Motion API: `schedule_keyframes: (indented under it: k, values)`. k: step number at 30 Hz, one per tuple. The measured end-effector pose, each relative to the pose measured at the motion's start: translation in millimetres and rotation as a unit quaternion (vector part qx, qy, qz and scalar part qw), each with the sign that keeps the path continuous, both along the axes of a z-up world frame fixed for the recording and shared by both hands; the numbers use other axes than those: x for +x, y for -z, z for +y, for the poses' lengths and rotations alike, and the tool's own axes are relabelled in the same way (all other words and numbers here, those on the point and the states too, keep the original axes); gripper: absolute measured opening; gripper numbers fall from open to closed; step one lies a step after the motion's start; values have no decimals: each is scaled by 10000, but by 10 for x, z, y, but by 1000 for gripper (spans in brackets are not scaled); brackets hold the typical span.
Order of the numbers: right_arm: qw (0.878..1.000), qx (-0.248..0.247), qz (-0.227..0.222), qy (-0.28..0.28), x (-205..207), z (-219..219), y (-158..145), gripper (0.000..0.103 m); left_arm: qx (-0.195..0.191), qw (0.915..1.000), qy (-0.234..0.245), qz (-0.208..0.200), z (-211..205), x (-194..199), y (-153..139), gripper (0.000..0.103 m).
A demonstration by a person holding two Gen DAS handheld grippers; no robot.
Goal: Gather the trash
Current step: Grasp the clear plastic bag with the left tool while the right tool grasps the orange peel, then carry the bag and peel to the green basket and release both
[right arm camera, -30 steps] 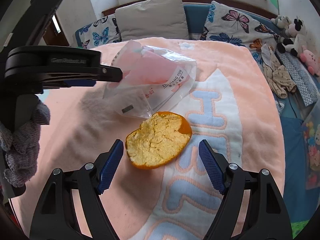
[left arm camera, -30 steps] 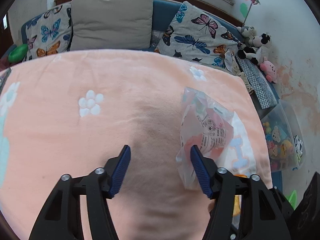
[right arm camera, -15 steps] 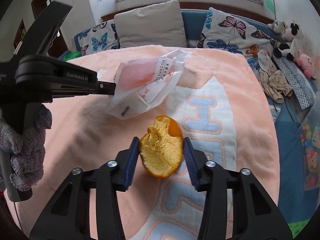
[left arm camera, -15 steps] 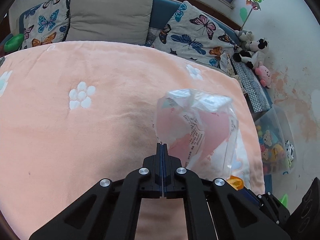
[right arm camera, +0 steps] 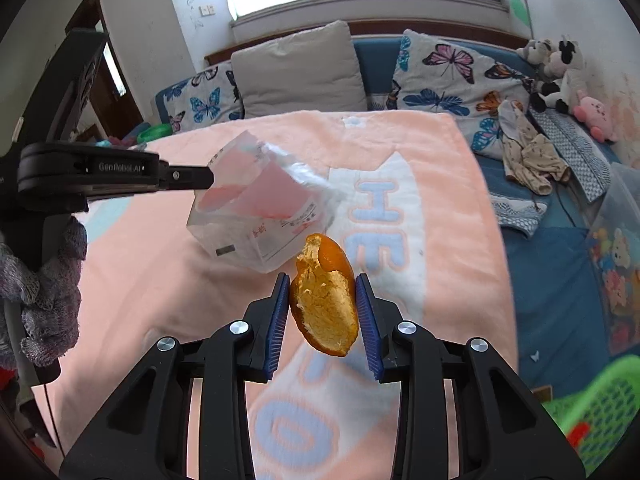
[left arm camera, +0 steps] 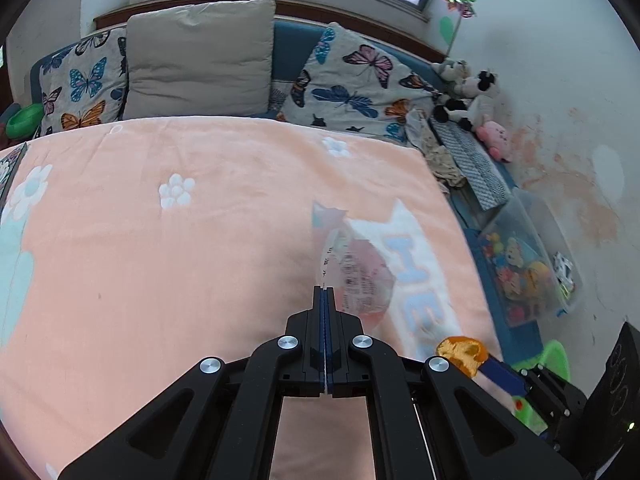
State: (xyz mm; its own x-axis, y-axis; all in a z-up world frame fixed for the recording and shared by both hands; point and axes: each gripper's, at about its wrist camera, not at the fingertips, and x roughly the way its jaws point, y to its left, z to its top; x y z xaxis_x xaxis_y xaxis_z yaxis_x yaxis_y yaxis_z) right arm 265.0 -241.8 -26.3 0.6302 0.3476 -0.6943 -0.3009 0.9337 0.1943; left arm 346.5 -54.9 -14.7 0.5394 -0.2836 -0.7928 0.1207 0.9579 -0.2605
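left gripper (left arm camera: 324, 296) pinches wrapper (right arm camera: 256, 216) (aloft); right gripper (right arm camera: 323, 292) clamps orange peel (right arm camera: 325, 304).

1 plastic wrapper (right arm camera: 260, 220), 1 orange peel (right arm camera: 326, 308), 3 pillows (left arm camera: 200, 60), 1 blanket (left arm camera: 160, 260).

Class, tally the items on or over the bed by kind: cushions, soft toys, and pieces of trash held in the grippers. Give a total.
Cushions: 3
Soft toys: 3
Trash pieces: 2, plastic wrapper, orange peel
Total: 8

Right claw (right arm camera: 323, 312) pinches orange peel (right arm camera: 325, 308); left claw (right arm camera: 210, 178) holds plastic wrapper (right arm camera: 260, 216) above blanket (right arm camera: 440, 184).
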Motion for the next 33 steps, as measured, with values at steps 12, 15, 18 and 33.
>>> schedule_keyframes:
  k: [12, 15, 18, 33]
  values:
    - [9986, -38, -253, 465, -959, -581, -279, 34, -43, 9980, 573, -253, -441, -848, -282, 0]
    - [9977, -97, -247, 622, -1136, -728, -268, 34, -136, 9969, 729, -260, -598, -1056, -320, 0]
    - [9965, -135, -216, 797, -1312, -895, -234, 34, -157, 9956, 891, -264, -772, -1186, -340, 0]
    - [9853, -287, 66, 1680, -1916, -1722, 52, 34, -297, 9845, 1706, -260, -1744, -1690, -403, 0]
